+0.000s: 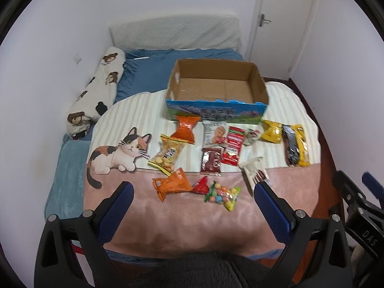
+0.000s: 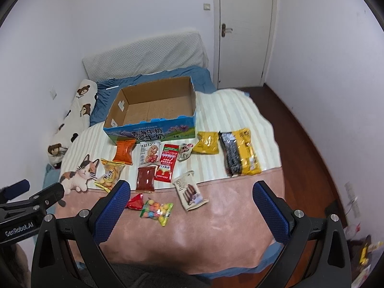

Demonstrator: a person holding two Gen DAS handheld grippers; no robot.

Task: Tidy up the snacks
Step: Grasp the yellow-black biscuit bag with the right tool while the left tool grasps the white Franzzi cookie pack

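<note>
An open cardboard box [image 1: 216, 88] [image 2: 156, 105] with blue printed sides stands empty on the blanket. In front of it lie several snack packets: an orange packet [image 1: 186, 129] [image 2: 124, 152], a bag of round biscuits [image 1: 166, 156], a red sachet [image 1: 234, 147] [image 2: 168, 162], a bag of coloured candy balls [image 1: 224, 194] [image 2: 157, 210], and a yellow and black packet [image 1: 295, 144] [image 2: 240, 151]. My left gripper [image 1: 192, 187] is open above the near blanket. My right gripper [image 2: 192, 187] is open too, holding nothing. Each gripper shows at the edge of the other's view.
A cat-print blanket [image 1: 168, 216] covers the blue bed [image 1: 148, 72]. A bear-print bolster [image 1: 96, 96] lies along the left wall. A white door [image 2: 244, 31] stands behind, and a dark wooden floor [image 2: 312, 132] runs along the right.
</note>
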